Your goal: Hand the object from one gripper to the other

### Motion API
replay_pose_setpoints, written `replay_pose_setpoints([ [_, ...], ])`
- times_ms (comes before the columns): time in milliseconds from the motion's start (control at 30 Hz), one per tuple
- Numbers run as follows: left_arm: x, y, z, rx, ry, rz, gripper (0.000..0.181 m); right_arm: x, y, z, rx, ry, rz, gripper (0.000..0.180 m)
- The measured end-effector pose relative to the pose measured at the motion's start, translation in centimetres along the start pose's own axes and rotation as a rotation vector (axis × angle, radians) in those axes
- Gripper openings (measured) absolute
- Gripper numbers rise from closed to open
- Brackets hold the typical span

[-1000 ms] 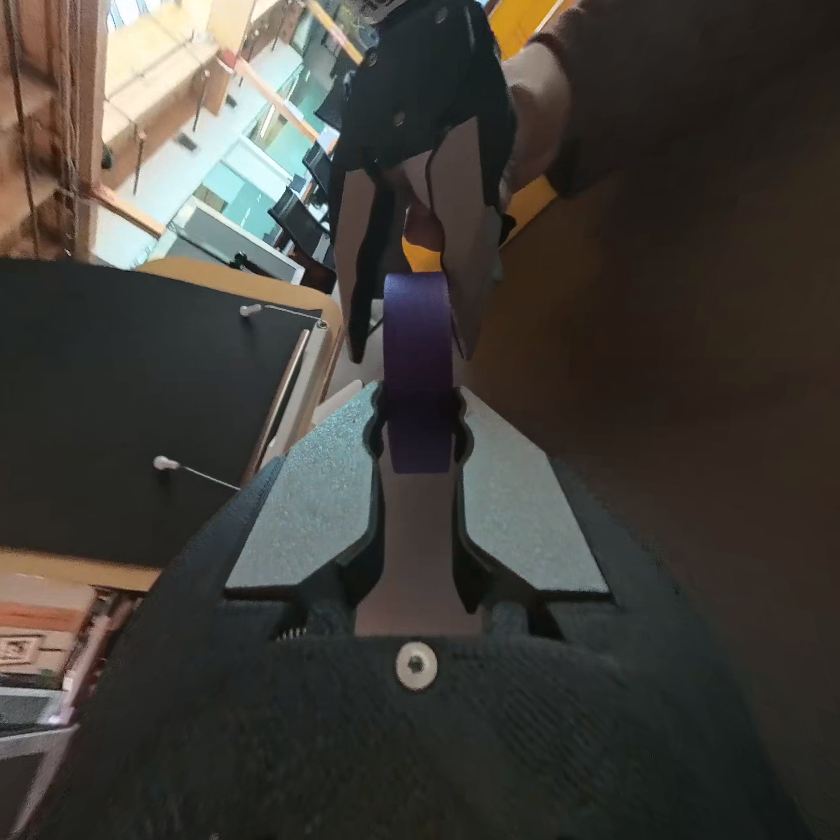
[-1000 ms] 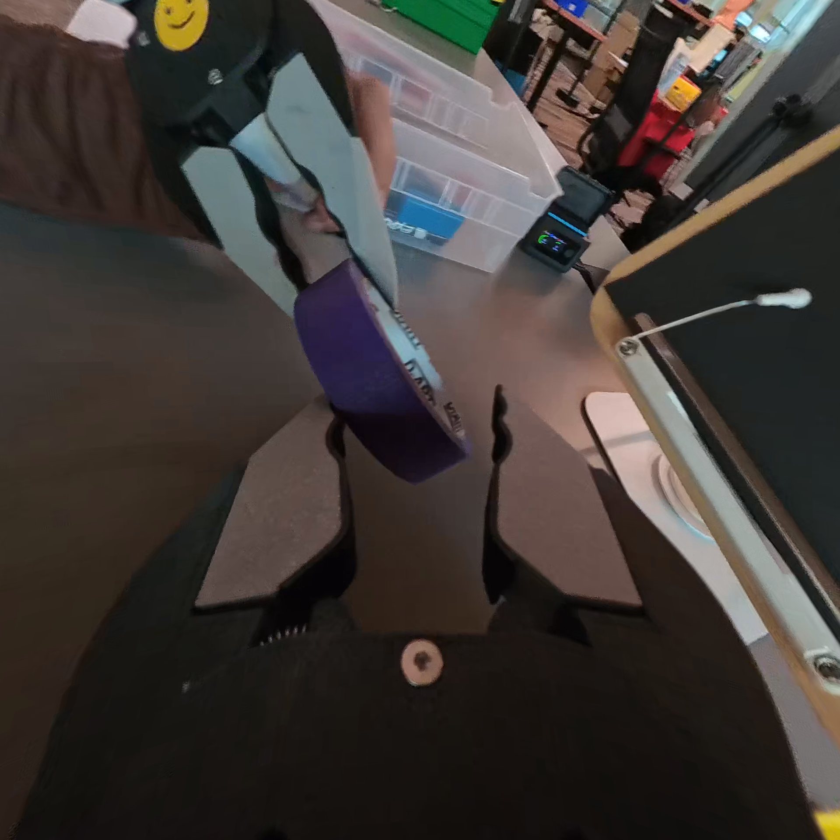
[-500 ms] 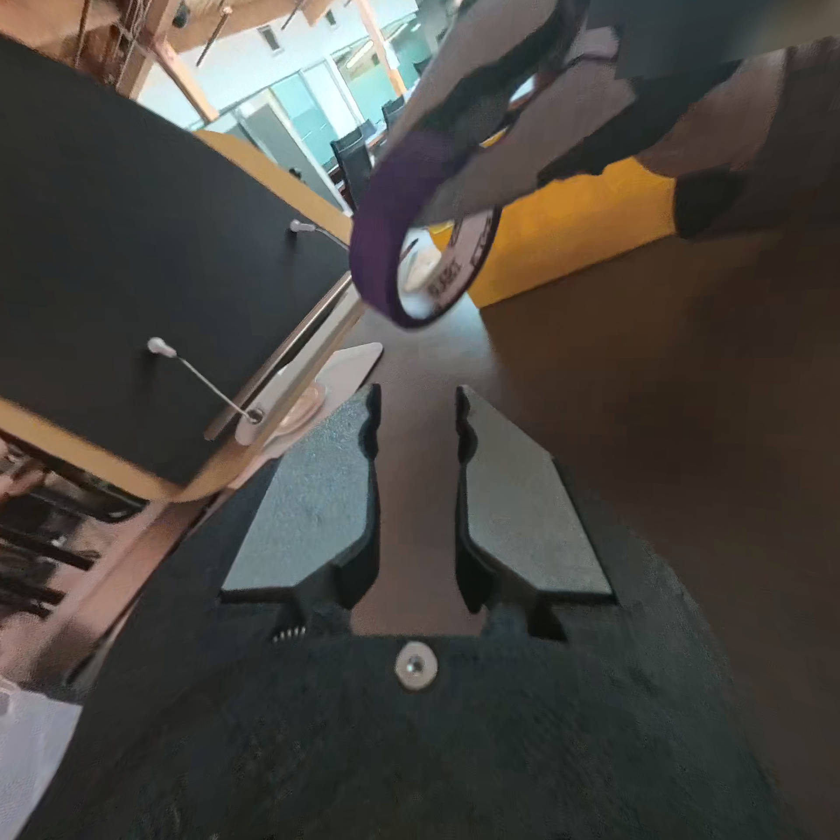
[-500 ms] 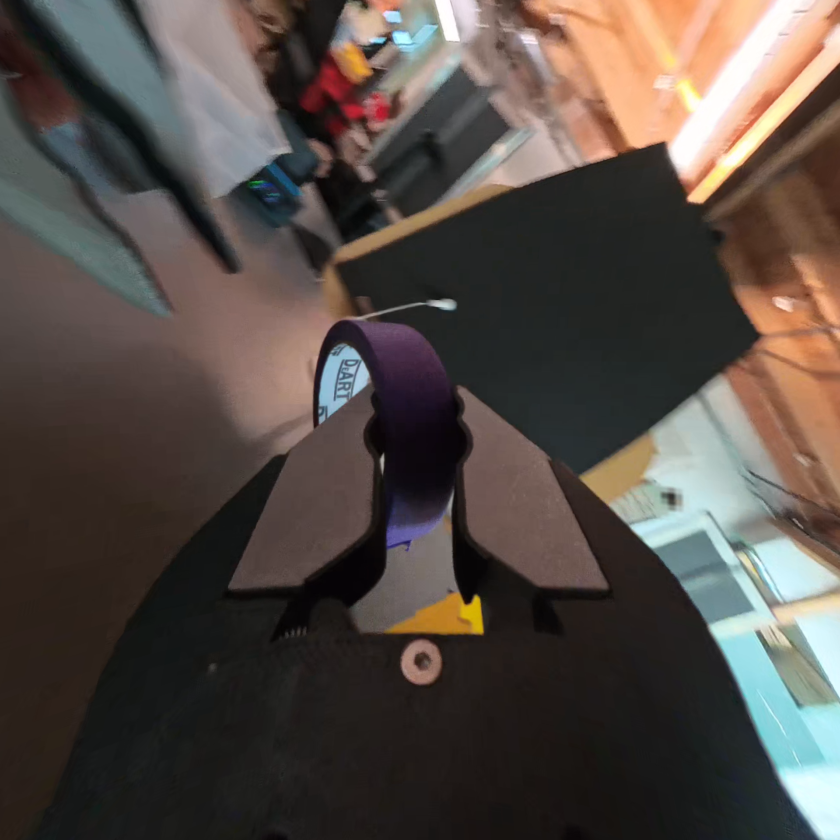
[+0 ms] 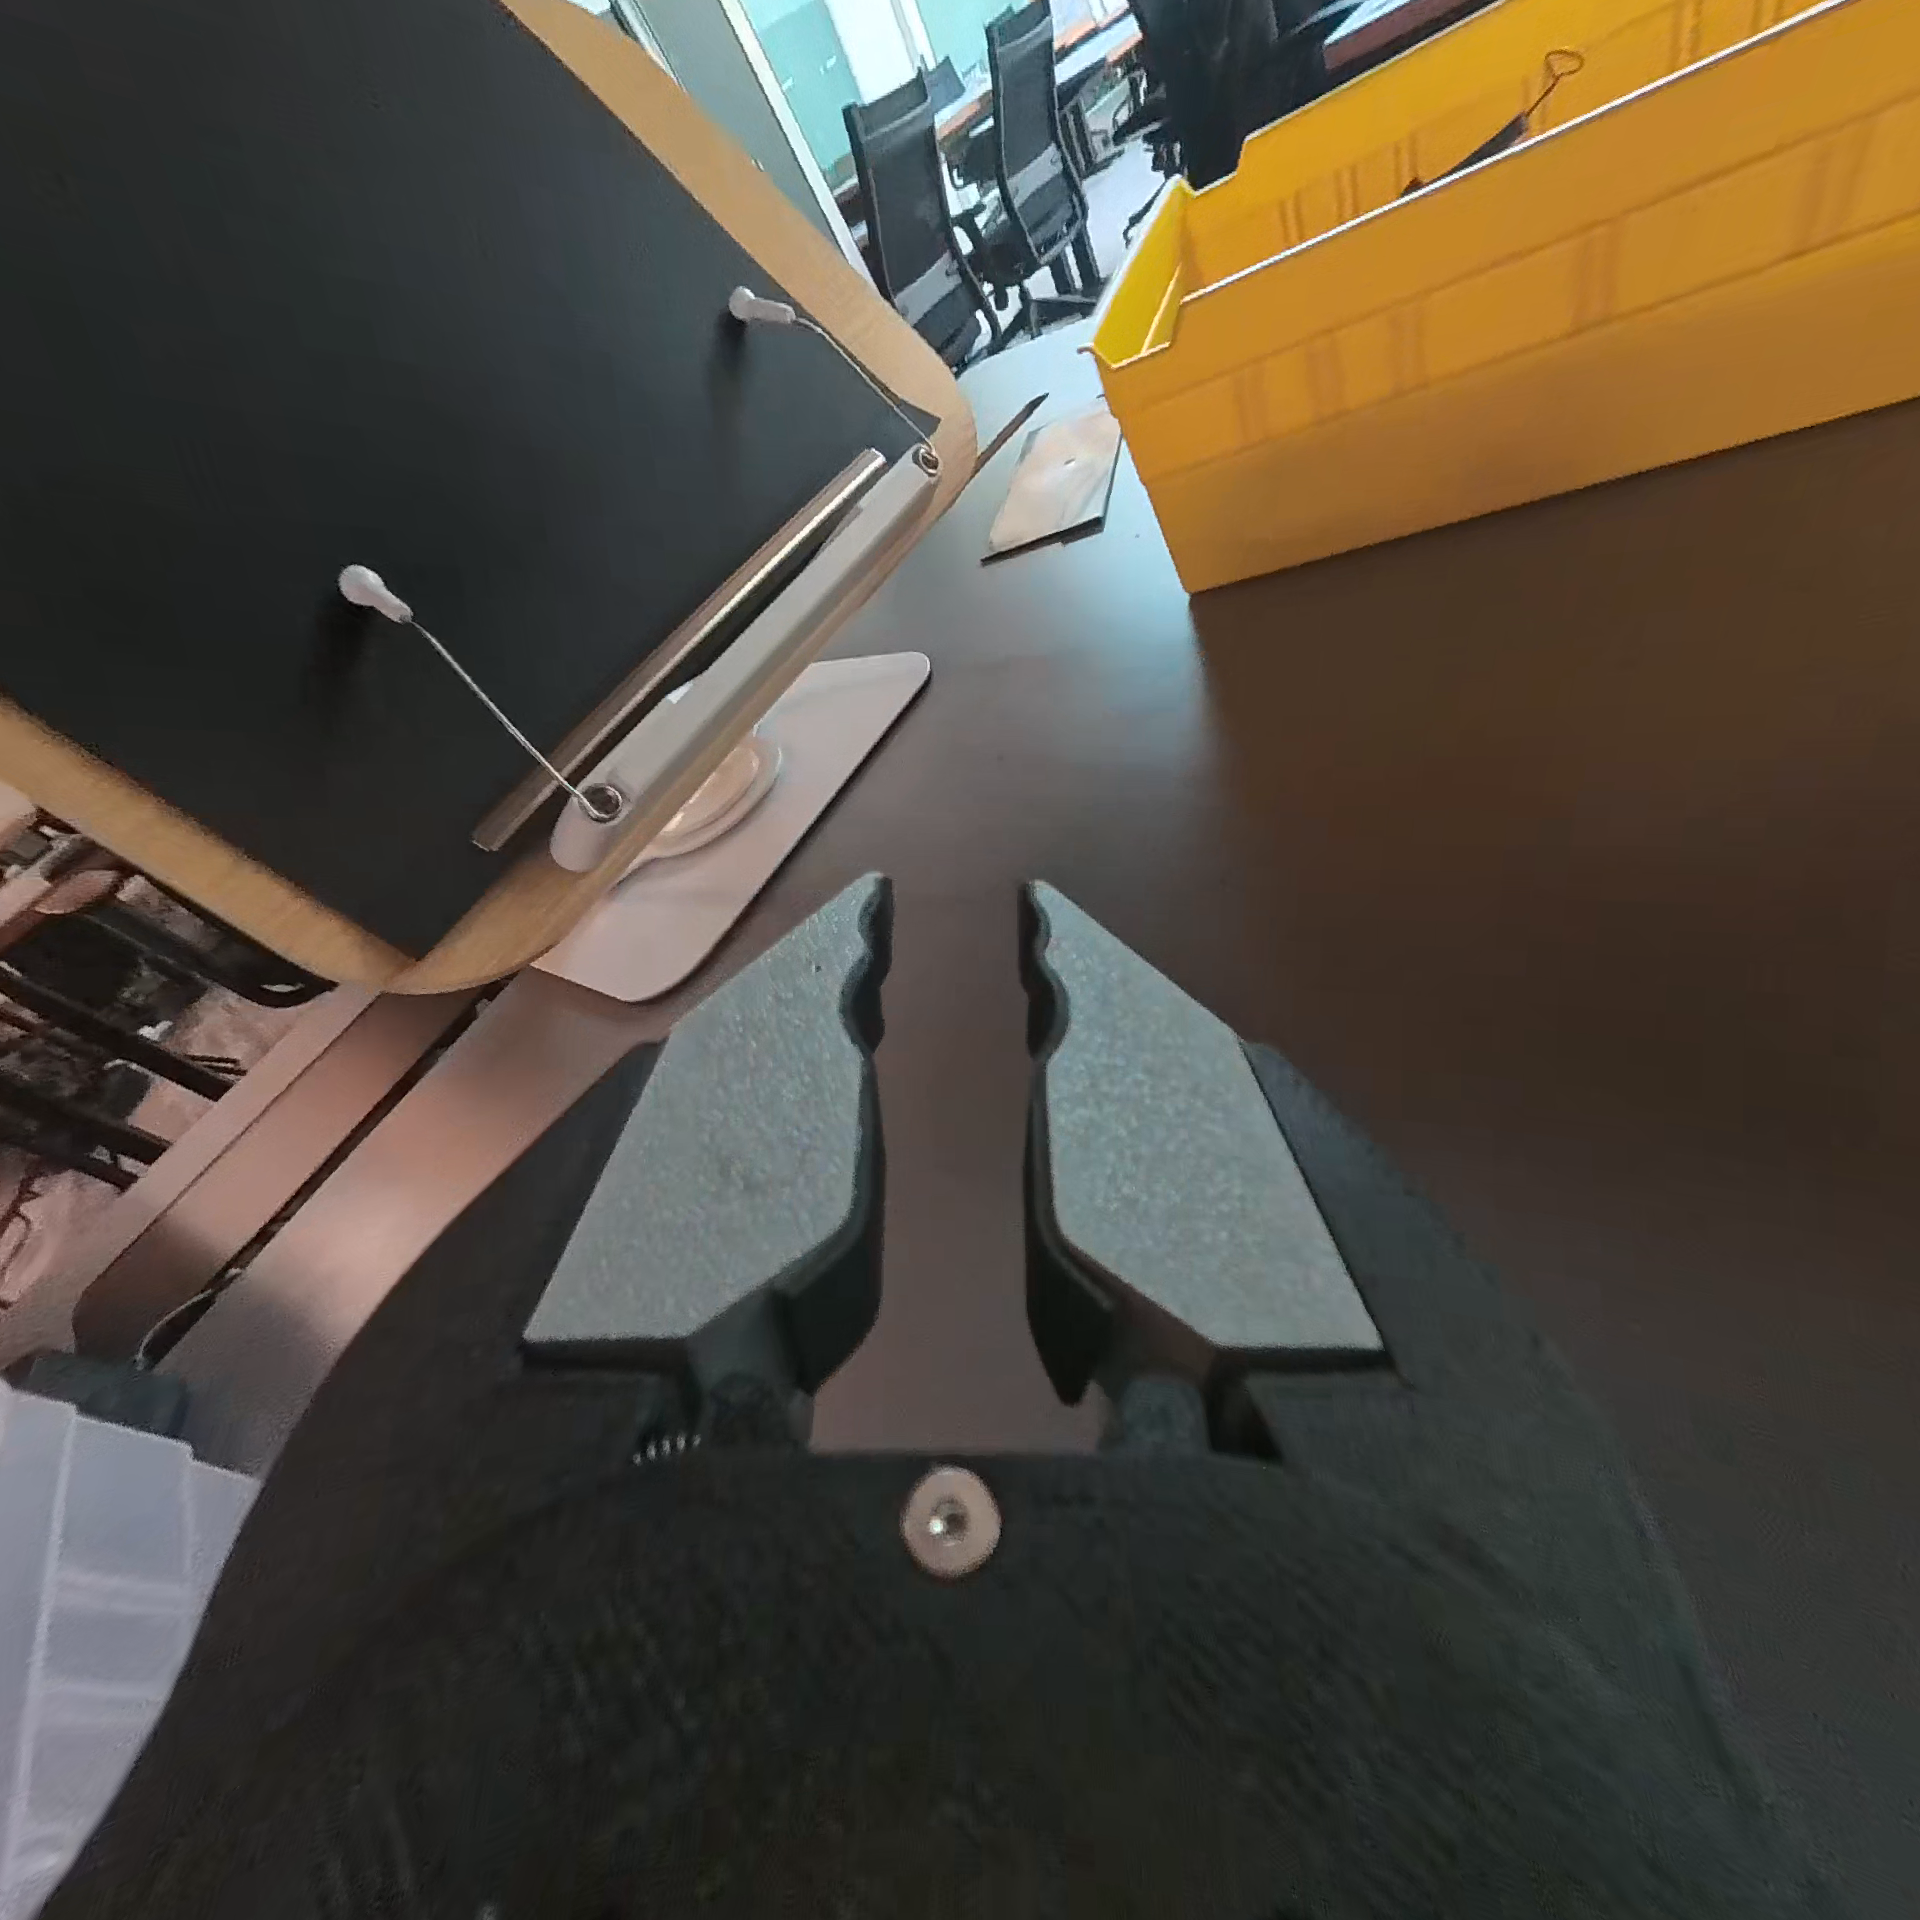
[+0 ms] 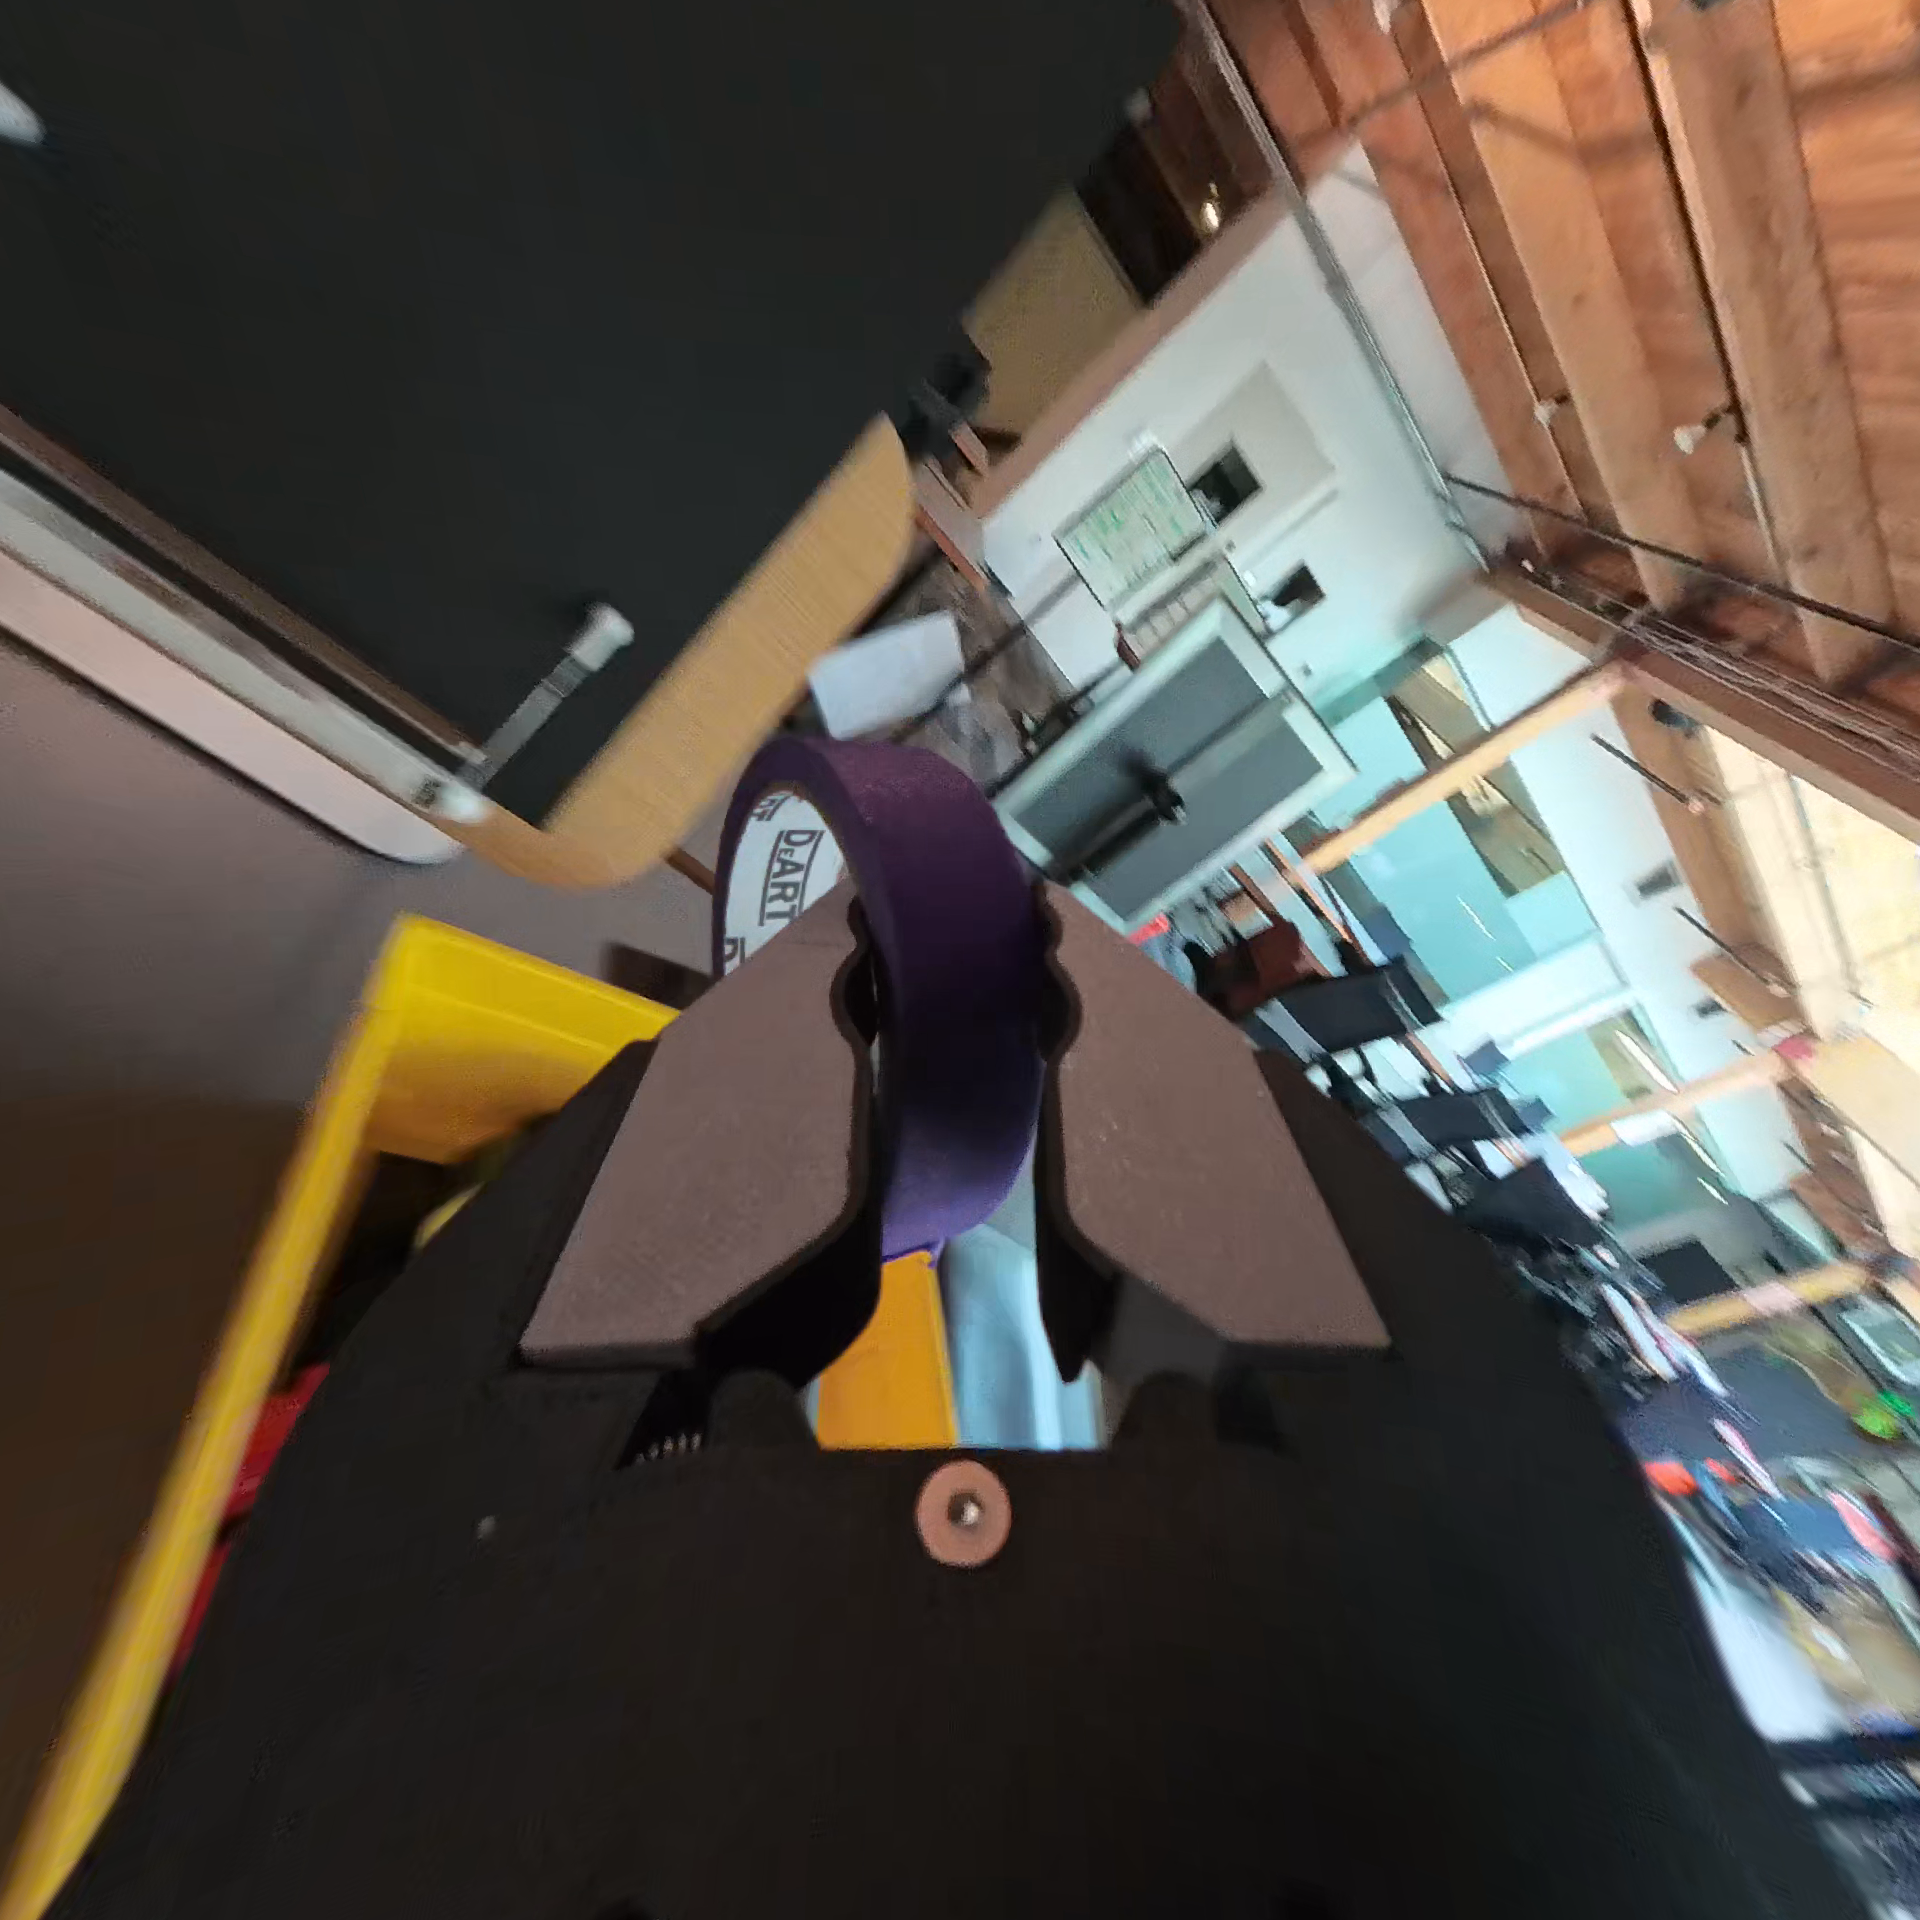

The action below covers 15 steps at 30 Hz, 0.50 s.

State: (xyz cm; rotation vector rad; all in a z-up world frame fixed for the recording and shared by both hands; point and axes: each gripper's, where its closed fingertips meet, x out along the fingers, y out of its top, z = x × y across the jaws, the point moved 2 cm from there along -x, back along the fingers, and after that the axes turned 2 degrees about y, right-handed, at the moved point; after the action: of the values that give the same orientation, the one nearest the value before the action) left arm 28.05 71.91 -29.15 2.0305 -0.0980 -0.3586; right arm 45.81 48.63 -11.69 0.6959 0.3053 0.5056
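yellow bin (image 6: 416, 1049) beside gripped tape (image 6: 951, 966) (purple)

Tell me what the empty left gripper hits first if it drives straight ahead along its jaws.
The left gripper, jaws apart and empty, points low over the dark brown tabletop. Straight ahead is bare tabletop, then probably the flat brown card beside the yellow plastic bin; depth is unclear.

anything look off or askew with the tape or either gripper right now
Nothing stands out. The right gripper is clamped across the width of the purple tape roll, which sits square between its fingers. The left gripper is open and empty over the dark table. No damage shows.
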Motion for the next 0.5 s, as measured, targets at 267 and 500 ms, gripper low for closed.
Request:
replay_pose_setpoints([
  [267, 0.7, -1.5, 0.9, -0.056, -0.066, -0.086, 0.016, 5.5, -14.7, -6.1, 0.199, 0.361, -0.577, 0.066],
  [500, 0.7, -1.6, 1.1, -0.079, -0.081, -0.097, 0.017, 2.7, -11.2, -4.7, 0.233, 0.376, -0.549, 0.081],
])
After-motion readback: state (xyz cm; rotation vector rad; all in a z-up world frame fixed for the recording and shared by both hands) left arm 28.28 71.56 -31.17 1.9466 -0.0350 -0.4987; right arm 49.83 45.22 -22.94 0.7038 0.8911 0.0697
